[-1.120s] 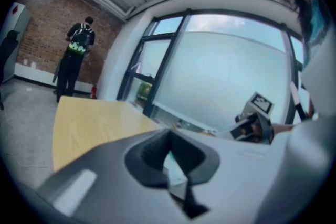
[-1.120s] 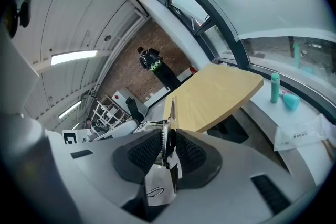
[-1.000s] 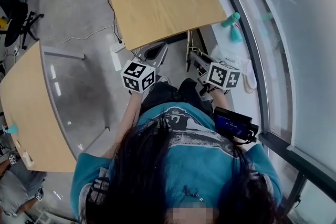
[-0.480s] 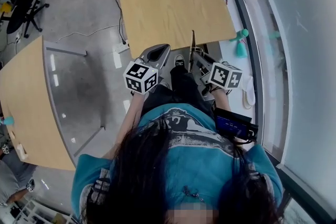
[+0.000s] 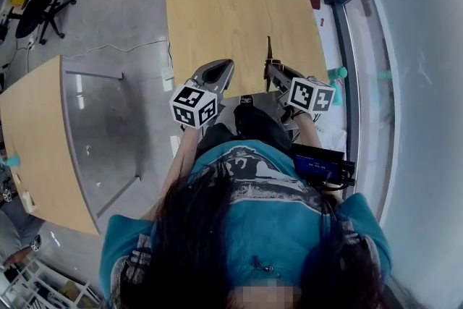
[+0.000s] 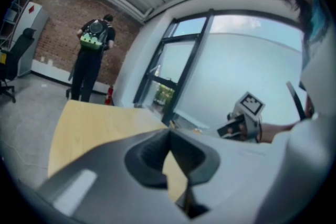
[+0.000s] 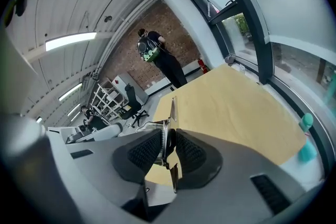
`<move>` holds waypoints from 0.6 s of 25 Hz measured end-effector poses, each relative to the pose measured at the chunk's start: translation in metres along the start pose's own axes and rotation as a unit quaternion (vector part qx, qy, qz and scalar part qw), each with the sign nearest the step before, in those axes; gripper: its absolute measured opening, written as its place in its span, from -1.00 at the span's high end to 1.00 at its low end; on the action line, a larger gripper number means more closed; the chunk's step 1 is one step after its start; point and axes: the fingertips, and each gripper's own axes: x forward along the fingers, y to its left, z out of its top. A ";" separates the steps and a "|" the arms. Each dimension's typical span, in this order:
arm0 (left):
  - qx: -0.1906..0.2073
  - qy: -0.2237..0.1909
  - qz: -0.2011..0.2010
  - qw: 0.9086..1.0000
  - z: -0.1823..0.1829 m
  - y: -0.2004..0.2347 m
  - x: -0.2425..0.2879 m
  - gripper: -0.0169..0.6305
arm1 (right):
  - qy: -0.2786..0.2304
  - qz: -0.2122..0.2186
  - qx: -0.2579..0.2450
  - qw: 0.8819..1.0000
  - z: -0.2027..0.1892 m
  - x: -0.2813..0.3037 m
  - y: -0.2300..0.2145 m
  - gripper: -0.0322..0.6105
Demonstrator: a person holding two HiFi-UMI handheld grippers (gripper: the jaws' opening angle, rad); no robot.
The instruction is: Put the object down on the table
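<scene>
One thin metal object (image 7: 171, 108) clamped in right hand-held gripper (image 7: 167, 147), long axis running forward past its tips; tabletop (image 5: 231, 11) ahead, below | left hand-held gripper (image 6: 169, 136) closed, empty

Left tongs (image 6: 169, 134) closed, empty; right tongs (image 7: 168, 139) clamped on thin metal object (image 7: 171, 107); both outstretched.

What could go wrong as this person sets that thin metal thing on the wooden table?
The thin metal tool is pinched only at one end by the right gripper's fingers, so it might swivel or slip. It hangs near the table's close edge; released there, it could tip off onto the floor.
</scene>
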 end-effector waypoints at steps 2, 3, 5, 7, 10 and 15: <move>-0.003 0.002 0.002 1.000 0.005 0.002 0.017 0.94 | 0.009 -0.003 -0.010 1.000 0.017 0.013 -0.017 0.59; -0.004 0.003 0.003 1.000 0.008 0.003 0.025 0.94 | 0.014 -0.006 -0.017 1.000 0.025 0.019 -0.025 0.59; -0.006 0.005 0.006 1.000 0.014 0.008 0.038 0.94 | 0.022 -0.013 -0.038 0.999 0.043 0.034 -0.038 0.59; -0.006 0.008 0.013 1.000 0.018 0.014 0.049 0.94 | 0.035 -0.021 -0.064 0.997 0.058 0.050 -0.050 0.59; -0.010 0.012 0.025 1.000 0.021 0.025 0.063 0.94 | 0.058 -0.040 -0.109 0.992 0.075 0.075 -0.073 0.59; -0.019 0.018 0.047 0.999 0.021 0.039 0.077 0.94 | 0.098 -0.073 -0.189 0.974 0.096 0.116 -0.110 0.59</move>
